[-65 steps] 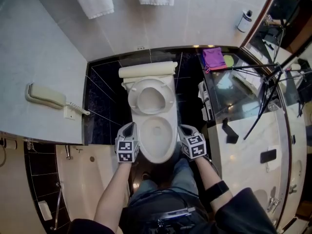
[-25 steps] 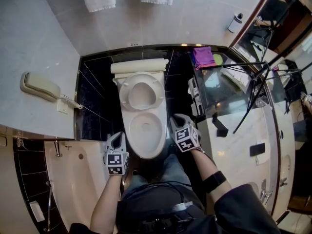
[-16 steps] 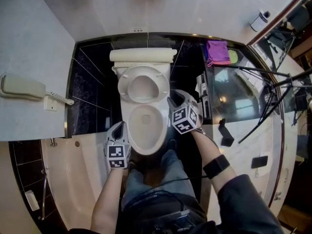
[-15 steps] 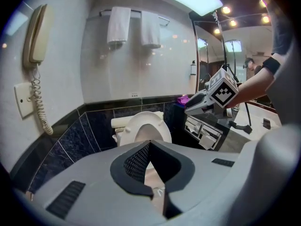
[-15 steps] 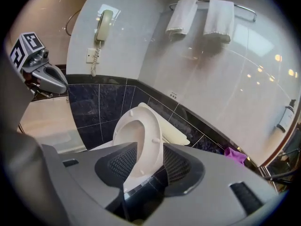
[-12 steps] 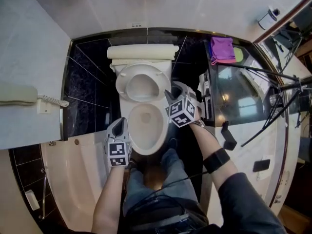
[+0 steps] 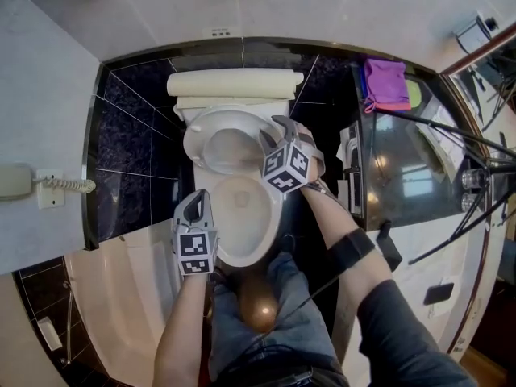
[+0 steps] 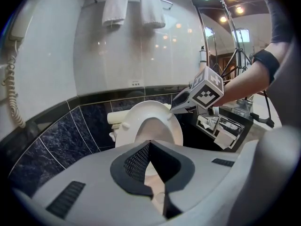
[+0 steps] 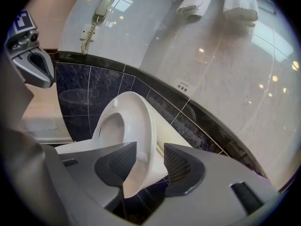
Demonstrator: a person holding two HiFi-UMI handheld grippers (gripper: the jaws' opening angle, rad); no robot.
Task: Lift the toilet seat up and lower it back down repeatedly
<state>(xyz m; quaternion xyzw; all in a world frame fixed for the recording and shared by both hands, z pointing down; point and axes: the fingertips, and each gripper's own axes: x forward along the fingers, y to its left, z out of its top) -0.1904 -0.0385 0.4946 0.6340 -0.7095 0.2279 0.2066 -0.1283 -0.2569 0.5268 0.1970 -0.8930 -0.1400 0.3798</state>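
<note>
The white toilet seat (image 7: 211, 147) stands raised over the open bowl (image 7: 242, 216), tilted a little forward of the cistern (image 7: 234, 83). My right gripper (image 7: 270, 135) is at the seat's right rim. In the right gripper view the seat (image 9: 127, 121) passes edge-on between the jaws of that gripper (image 9: 150, 161), which stand open with a gap on the right side. My left gripper (image 7: 196, 204) hovers at the bowl's front left, apart from it. Its own view shows it (image 8: 149, 145) shut and empty, facing the seat (image 8: 150, 121).
A wall phone (image 7: 16, 182) hangs at the left, and a bathtub (image 7: 121, 297) lies at the lower left. To the right is a glass counter (image 7: 403, 160) with a purple cloth (image 7: 385, 83) and tripod legs (image 7: 451, 135). Towels (image 8: 115, 6) hang above the toilet.
My right gripper has moved from beside the bowl's right side forward to the raised seat's rim. The left gripper has stayed near the bowl's front left.
</note>
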